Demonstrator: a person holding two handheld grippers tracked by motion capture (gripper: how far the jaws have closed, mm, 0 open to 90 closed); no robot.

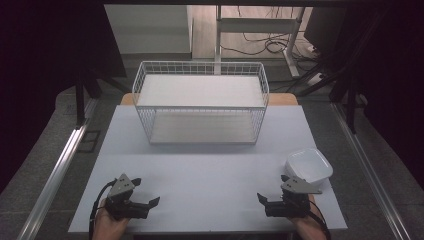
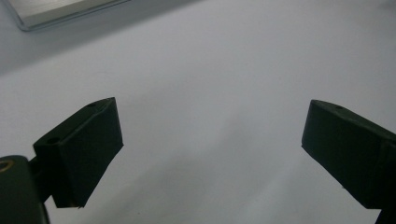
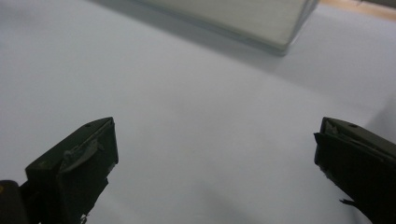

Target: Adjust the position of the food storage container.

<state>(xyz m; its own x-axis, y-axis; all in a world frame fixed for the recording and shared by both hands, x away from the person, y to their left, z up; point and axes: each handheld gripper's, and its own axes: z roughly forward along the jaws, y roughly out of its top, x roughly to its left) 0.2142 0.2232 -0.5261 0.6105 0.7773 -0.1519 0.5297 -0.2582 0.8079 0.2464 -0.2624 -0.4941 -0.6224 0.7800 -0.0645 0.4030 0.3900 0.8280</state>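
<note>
With both my left gripper (image 1: 143,198) and right gripper (image 1: 270,200) spread wide and empty, I worried the right might knock the white plastic tub (image 1: 309,164) just beside it off the table (image 1: 200,170).

Both hands are cut off at six o'clock in the high view; the rack (image 3: 243,18) is a blurred corner at twelve o'clock, cropped in the right claw view

So the table (image 1: 210,170) has a wire basket (image 1: 200,102) sitting top-center, toward the far edge. A plastic tub (image 1: 309,165) is lower right. Both grippers sit along the bottom: left gripper (image 1: 145,192) bottom-left, right gripper (image 1: 272,197) just below the tub.
</note>
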